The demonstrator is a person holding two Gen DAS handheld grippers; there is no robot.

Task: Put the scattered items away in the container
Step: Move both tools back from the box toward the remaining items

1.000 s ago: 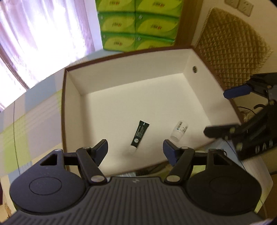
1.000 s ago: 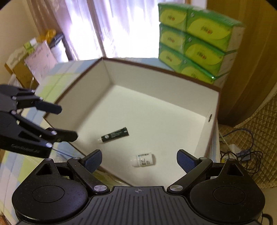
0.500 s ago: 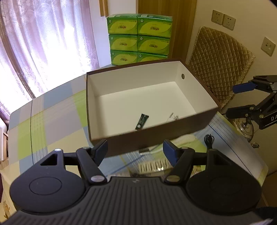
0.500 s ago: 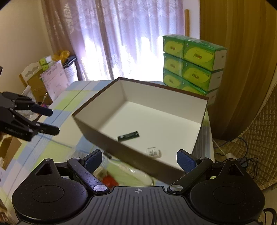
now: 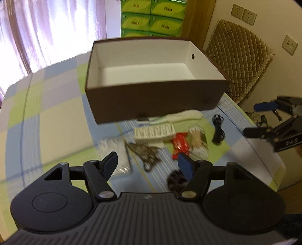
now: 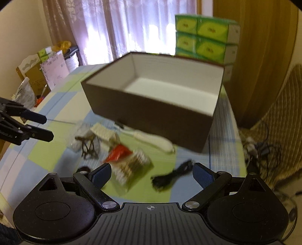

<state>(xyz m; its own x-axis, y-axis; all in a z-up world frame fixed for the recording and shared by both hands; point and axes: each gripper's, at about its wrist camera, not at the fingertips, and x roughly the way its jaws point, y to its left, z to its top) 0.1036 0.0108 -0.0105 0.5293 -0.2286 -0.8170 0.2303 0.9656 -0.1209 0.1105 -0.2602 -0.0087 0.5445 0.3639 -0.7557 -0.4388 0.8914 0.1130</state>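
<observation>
Green tissue boxes (image 5: 152, 17) (stacked) — curtains (image 6: 132, 24) behind.

Container: brown box (image 5: 156, 98), white inside, open top, upright on checked surface (image 5: 56, 113). Scattered just before it: white brush (image 5: 181, 115), scissors (image 5: 147, 152), red packet (image 5: 180, 144), cotton-swab pack (image 5: 198, 139), black cable (image 5: 218, 130)

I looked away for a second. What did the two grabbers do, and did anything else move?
Both open grippers, left and right, pulled back from above the brown cardboard box, so the scattered things before it now show: red packet, black cable, white brush. Nothing was grabbed or dropped. The box and the green tissue boxes kept their places.
</observation>
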